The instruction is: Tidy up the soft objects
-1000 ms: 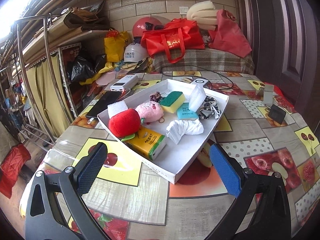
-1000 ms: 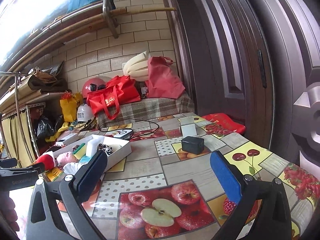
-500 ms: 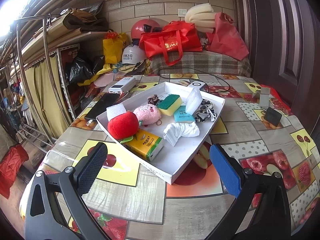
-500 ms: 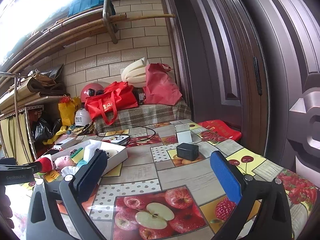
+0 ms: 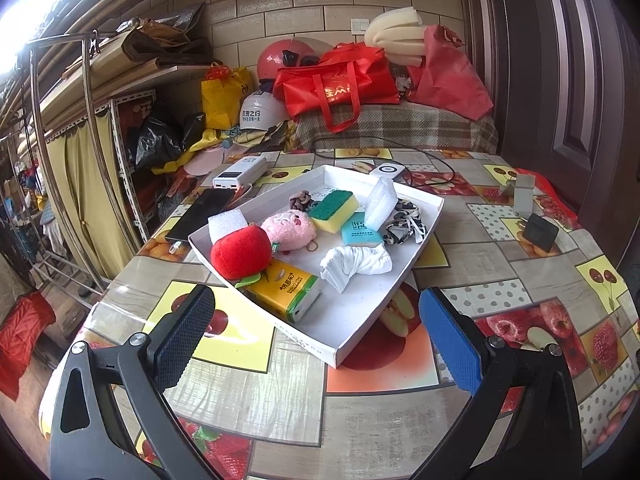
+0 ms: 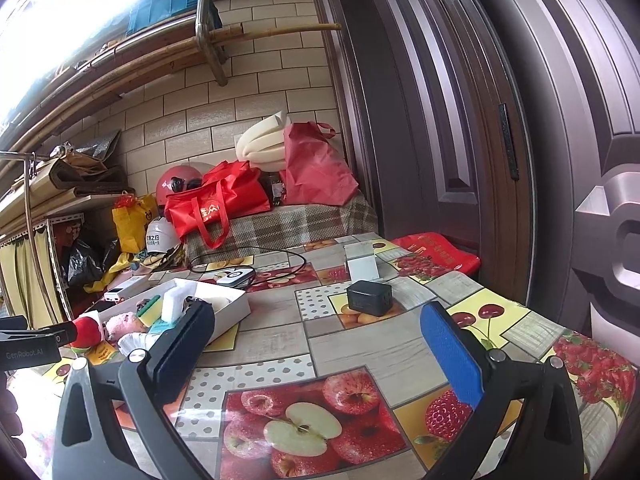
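Tray (image 5: 424, 240) sits mid-tabletop (image 5: 540, 280), skewed to the edges. In the tray, near end: tissue pack (image 5: 286, 286), plush apple (image 5: 240, 251) on its far-left side touching it, foam block (image 5: 226, 222) behind the apple. Plush pig (image 5: 289, 229) right of the apple, touching. Crumpled cloth (image 5: 354, 262) right of the tissue pack. Sponge (image 5: 334, 211) behind the pig, scrunchie (image 5: 301, 200) further back. Small packet (image 5: 359, 232) right of the sponge, foam piece (image 5: 380, 204) standing behind it, patterned cloth (image 5: 404, 224) by the right wall. Phone (image 5: 200, 214) and power bank (image 5: 240, 172) lie left of the tray, near the left edge. Charger (image 5: 538, 232) and stand (image 5: 522, 196) towards the right edge.
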A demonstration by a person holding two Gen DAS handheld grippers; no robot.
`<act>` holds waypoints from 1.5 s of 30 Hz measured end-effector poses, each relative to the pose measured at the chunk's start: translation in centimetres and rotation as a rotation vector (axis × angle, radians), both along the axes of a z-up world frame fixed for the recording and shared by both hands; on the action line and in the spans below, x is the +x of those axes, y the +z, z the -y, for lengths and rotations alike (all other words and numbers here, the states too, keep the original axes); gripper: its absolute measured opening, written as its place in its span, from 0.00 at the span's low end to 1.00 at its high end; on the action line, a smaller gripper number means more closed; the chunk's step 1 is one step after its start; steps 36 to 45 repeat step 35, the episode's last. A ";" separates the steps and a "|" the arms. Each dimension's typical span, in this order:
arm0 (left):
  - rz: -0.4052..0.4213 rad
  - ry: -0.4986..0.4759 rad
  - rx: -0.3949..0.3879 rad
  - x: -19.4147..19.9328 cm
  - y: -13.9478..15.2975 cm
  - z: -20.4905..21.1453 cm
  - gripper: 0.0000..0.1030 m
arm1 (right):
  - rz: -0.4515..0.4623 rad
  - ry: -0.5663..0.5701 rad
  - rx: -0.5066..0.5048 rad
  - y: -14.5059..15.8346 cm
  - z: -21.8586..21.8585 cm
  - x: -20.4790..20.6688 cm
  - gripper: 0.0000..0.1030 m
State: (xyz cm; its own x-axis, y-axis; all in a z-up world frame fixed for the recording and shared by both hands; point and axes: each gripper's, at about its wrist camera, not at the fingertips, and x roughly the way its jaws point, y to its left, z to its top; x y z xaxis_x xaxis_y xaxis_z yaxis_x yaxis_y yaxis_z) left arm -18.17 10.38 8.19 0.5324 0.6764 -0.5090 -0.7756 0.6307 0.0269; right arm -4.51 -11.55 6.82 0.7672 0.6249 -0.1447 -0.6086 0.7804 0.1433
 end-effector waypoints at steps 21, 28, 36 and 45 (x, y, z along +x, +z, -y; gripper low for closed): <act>-0.027 0.018 -0.007 0.6 -0.4 0.1 1.00 | -0.079 -0.063 0.014 0.0 0.5 0.8 1.00; -0.034 0.018 -0.016 0.7 -0.5 -0.1 1.00 | -0.064 -0.076 0.006 0.0 0.5 0.5 1.00; -0.033 0.005 -0.032 0.9 -0.7 -0.3 1.00 | -0.058 -0.076 0.004 0.2 0.4 0.6 1.00; -0.033 0.005 -0.032 0.9 -0.7 -0.3 1.00 | -0.058 -0.076 0.004 0.2 0.4 0.6 1.00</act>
